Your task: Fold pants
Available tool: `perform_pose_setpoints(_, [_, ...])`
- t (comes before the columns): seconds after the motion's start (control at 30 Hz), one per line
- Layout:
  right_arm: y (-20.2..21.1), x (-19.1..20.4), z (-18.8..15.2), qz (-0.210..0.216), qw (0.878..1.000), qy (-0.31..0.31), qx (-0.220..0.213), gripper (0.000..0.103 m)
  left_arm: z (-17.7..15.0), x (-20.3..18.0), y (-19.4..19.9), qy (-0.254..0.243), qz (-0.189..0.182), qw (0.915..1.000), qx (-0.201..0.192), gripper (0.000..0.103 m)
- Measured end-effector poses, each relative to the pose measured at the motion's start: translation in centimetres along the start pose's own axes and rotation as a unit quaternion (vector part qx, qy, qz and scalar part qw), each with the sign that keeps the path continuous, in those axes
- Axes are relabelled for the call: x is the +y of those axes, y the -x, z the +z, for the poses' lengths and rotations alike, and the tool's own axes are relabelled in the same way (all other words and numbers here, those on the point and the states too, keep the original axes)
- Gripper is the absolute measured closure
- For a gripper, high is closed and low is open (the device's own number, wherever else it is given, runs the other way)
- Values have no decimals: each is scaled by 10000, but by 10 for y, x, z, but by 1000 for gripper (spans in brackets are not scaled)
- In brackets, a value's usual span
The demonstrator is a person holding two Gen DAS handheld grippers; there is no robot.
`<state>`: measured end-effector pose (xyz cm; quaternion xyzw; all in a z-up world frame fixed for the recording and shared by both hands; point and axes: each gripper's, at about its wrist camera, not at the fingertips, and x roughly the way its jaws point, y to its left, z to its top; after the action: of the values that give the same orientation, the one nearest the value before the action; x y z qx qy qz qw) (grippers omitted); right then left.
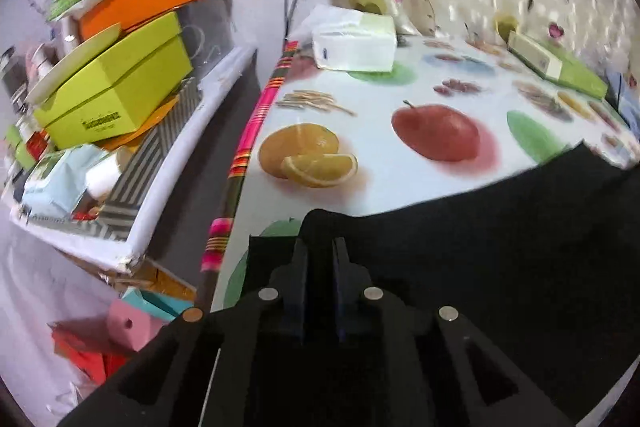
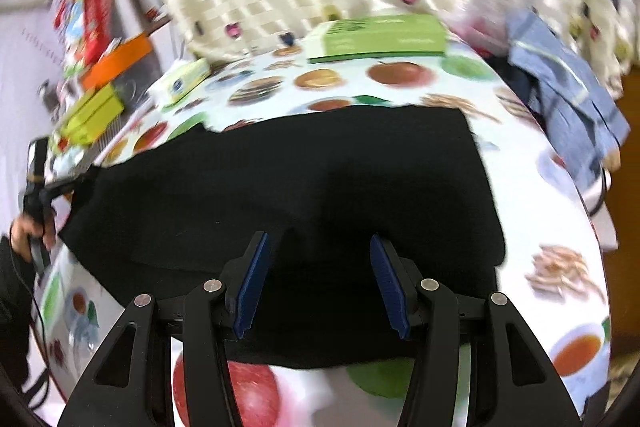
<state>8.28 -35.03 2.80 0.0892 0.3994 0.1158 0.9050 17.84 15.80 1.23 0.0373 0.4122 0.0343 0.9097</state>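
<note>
Fruit-print tablecloth [image 1: 400,183] is carrying the black pants [image 2: 288,187]; you're pinching their edge in the left gripper [image 1: 320,247] while the right gripper [image 2: 318,247] is hovering agape, so keep the cloth taut

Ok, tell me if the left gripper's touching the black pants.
Touching: in the left wrist view the left gripper pinches a raised fold of the black pants.

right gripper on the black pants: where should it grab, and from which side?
Take the near hem of the black pants, straight ahead of the open right gripper, where cloth ends on the fruit-print tablecloth. Come in low from the near side with one finger sliding under that flat, free edge. The left gripper seems already pinched on the far-left corner, so this probably evens the lift.
</note>
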Motion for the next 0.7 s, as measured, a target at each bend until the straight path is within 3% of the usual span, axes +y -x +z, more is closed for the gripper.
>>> perform_pose_setpoints(0.13, [11, -15, -4, 32, 9993, -361, -122, 50, -8, 5, 32, 303, -11, 9988, -389, 81])
perform_pose_setpoints(0.23, [20, -11, -8, 13, 9994, -227, -270, 50, -17, 3, 56, 466, -202, 9964, -673, 73])
perform_pose_setpoints(0.27, [26, -9, -10, -42, 9993, -111, -362, 50, -21, 1, 63, 483, -235, 9958, -738, 66])
perform_pose_setpoints(0.33, [33, -13, -10, -232, 9984, -65, -514, 50, -25, -5, 74, 507, -277, 9949, -827, 65])
perform_pose_setpoints(0.4, [36, -26, -8, -401, 9973, -217, -571, 50, -31, -18, 83, 447, -561, 9936, -872, 63])
perform_pose_setpoints(0.5, [34, -51, -7, -620, 9955, -470, -545, 50, -46, -62, 93, -110, -1135, 9903, -798, 58])
perform_pose_setpoints(0.63, [22, -79, -3, -441, 9956, -771, -286, 50, -63, -132, 96, -1070, -2044, 9713, -579, 58])
perform_pose_setpoints(0.7, [17, -81, -1, -256, 9966, -763, -183, 50, -65, -160, 95, -1460, -2260, 9617, -528, 58])
